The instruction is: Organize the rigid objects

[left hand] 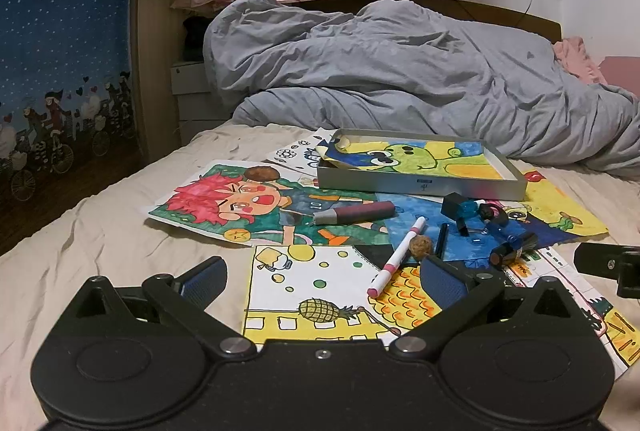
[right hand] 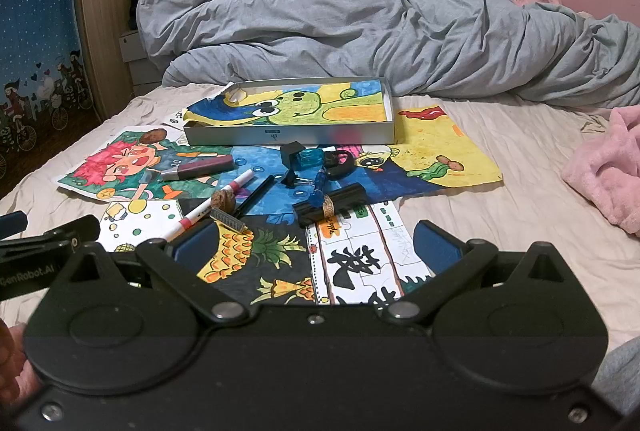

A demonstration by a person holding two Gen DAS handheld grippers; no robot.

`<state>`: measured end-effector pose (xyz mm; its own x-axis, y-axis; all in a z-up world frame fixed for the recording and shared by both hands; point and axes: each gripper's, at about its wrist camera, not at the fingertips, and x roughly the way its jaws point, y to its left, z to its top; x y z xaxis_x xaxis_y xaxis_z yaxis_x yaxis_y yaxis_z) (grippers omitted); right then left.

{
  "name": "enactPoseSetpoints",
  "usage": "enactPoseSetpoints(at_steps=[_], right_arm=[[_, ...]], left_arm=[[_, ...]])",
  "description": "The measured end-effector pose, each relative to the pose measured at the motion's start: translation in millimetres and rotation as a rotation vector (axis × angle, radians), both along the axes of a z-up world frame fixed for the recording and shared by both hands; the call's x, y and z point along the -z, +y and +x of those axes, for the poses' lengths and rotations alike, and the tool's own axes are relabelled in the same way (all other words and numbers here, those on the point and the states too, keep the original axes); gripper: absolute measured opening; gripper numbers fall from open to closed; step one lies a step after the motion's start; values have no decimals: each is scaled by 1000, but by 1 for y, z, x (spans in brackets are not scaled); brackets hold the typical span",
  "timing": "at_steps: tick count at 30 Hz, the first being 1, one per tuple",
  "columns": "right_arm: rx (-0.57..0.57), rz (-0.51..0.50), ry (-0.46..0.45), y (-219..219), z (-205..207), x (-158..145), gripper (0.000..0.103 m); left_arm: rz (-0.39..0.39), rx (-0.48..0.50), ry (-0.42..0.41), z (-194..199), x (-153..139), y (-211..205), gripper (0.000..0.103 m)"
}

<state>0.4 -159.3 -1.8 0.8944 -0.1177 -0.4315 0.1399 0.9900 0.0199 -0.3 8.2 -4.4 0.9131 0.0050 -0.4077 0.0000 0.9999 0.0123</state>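
Note:
Small rigid objects lie scattered on coloured drawings on the bed: a pink-and-white marker [left hand: 396, 255] [right hand: 218, 205], a maroon marker [left hand: 354, 213] [right hand: 198, 167], a thin black pen [right hand: 254, 197], a walnut [left hand: 420, 246] [right hand: 223, 199], a black binder clip [right hand: 291, 161], a blue pen [right hand: 318, 187] and a black clip bar [right hand: 330, 205]. A shallow silver tin [left hand: 420, 187] [right hand: 288, 137] holding a frog drawing sits behind them. My left gripper [left hand: 320, 281] is open and empty, just short of the pink marker. My right gripper [right hand: 316, 245] is open and empty, short of the black clip bar.
A crumpled grey duvet [right hand: 380, 11] fills the back of the bed. A pink blanket [right hand: 608, 167] lies at the right. A blue patterned curtain [left hand: 60, 51] and wooden bed frame stand at the left. Bare beige sheet [left hand: 80, 231] shows at the left.

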Motion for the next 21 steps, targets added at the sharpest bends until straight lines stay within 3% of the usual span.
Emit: enactPoseSetpoints(at_steps=[21], right_arm=[[-2,-1,2,3,-2,-1,103]], left_arm=[[3,-4,4,1,4,1,102]])
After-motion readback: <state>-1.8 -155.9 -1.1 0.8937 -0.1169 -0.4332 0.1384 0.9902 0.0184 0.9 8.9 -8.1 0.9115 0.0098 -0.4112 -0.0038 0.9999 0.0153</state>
